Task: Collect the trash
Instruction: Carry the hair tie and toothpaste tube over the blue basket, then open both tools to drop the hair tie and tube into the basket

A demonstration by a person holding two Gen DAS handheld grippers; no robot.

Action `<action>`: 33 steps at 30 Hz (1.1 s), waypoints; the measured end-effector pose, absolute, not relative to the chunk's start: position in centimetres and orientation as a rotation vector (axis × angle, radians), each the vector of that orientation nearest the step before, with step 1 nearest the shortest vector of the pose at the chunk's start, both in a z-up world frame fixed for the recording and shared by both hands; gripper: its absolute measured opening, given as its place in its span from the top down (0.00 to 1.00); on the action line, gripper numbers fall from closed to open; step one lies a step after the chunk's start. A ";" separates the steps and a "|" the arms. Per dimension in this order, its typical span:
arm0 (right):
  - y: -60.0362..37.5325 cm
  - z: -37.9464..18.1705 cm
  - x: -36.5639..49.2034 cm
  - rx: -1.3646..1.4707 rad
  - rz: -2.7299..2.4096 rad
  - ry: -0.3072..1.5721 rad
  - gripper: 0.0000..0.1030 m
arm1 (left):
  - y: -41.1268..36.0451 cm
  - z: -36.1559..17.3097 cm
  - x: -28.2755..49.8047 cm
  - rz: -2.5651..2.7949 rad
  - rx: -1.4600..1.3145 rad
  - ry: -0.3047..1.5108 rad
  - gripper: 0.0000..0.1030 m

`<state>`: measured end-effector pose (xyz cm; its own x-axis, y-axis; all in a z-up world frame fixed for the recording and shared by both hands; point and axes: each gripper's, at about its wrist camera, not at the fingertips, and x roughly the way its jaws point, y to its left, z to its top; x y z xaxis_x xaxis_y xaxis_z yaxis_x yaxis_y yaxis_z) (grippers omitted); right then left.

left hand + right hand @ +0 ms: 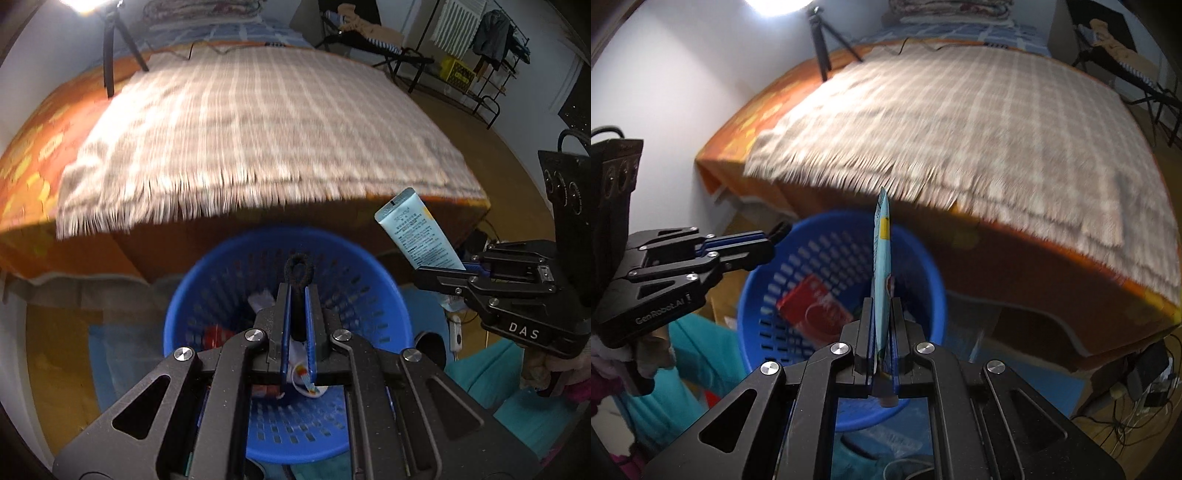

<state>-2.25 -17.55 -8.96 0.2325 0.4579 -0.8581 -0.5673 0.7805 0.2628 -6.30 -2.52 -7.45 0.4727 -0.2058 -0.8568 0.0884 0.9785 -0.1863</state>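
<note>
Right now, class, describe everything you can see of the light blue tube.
The light blue tube is a soft squeeze tube, plastic by its look, with a flat crimped end, small printed text and a yellow mark near that end. The right gripper is shut on its lower part, so the crimped end points up and away. It hangs above the blue basket, in front of the bed; only the pads touch it.

"DAS" is showing in white on the right gripper [439, 275] body. "GenRobot.AI" is showing on the left gripper [772, 242] body. Print on the pale blue tube [419, 230] is staying too small to read.
</note>
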 end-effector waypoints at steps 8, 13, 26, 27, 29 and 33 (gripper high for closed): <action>-16.2 -10.7 -3.5 -0.156 0.735 1.170 0.95 | -2.7 -10.4 -7.6 -0.172 -0.120 1.131 0.95; -16.0 -11.7 -3.7 -0.159 0.736 1.195 0.95 | -2.7 -11.4 -7.8 -0.164 -0.110 1.153 0.95; -15.9 -12.6 -2.7 -0.143 0.725 1.228 0.95 | -2.8 -12.3 -7.4 -0.148 -0.095 1.174 0.95; -15.9 -12.6 -2.7 -0.144 0.723 1.229 0.95 | -2.8 -12.4 -7.4 -0.145 -0.094 1.175 0.93; -16.0 -12.7 -2.7 -0.144 0.723 1.230 0.95 | -2.8 -12.4 -7.4 -0.138 -0.090 1.173 0.87; -16.1 -12.7 -2.6 -0.144 0.720 1.233 0.95 | -2.6 -12.3 -7.5 -0.128 -0.086 1.164 0.78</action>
